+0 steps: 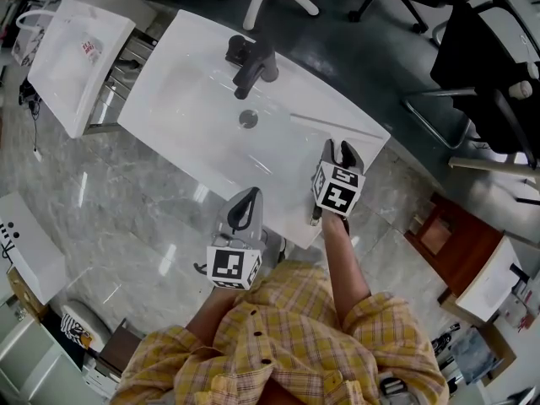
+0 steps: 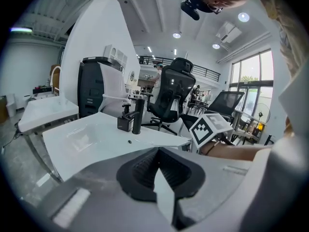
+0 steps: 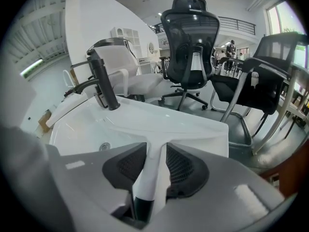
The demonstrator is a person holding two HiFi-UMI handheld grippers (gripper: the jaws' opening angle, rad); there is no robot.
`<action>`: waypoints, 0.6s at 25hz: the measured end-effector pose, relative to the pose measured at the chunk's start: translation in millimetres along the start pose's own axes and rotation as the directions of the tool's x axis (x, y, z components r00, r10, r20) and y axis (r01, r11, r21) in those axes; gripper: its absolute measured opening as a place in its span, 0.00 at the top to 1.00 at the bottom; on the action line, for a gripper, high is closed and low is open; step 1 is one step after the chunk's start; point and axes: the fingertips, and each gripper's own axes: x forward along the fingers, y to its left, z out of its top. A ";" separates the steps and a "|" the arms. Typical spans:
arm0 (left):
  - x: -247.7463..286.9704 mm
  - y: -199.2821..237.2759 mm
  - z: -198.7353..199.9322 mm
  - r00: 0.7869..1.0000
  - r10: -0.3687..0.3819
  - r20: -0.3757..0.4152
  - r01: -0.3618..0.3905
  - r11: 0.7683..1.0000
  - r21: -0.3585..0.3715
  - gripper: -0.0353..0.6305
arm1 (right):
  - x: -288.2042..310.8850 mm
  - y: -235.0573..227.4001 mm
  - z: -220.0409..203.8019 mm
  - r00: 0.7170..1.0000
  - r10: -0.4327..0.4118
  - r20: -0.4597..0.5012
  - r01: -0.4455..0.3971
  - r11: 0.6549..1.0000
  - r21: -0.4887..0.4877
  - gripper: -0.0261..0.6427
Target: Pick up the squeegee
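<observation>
The right gripper (image 1: 337, 148) is closing on the white squeegee (image 3: 150, 173), pads against the sides of its handle. The squeegee lies on the right end of the white sink (image 1: 190, 112), right of the black faucet (image 1: 251, 62). The left gripper (image 2: 157, 151), near the sink's near edge, is pressed together and empty.

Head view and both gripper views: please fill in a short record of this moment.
surface: white rectangular sink basin, with a black faucet at its far edge
target: white T-shaped plastic squeegee, lying on the basin's right part
right gripper: jaws closing, pads against both sides of the squeegee's handle
left gripper: shut, empty, at the basin's near edge
lifted: apparently not yet; the blade lies on the basin
</observation>
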 end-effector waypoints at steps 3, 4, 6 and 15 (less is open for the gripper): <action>-3.2 1.9 0.7 1.000 0.012 0.006 -0.012 1.000 0.003 0.95 | -0.6 -0.7 -0.6 1.000 -0.017 0.000 0.017 1.000 0.011 0.79; -4.2 1.6 0.7 1.000 0.014 0.008 -0.014 1.000 0.004 0.95 | -0.7 -1.4 -1.3 1.000 -0.021 -0.001 0.021 1.000 0.015 0.80; -6.1 0.0 1.0 1.000 0.017 0.013 -0.017 1.000 0.007 0.95 | -1.4 -2.8 -2.4 1.000 -0.024 -0.005 0.024 0.999 0.022 0.81; -17.2 -3.7 7.4 0.998 0.041 0.039 -0.041 0.999 0.018 0.95 | -15.6 1.6 10.1 1.000 0.014 0.026 -0.014 1.000 0.005 0.83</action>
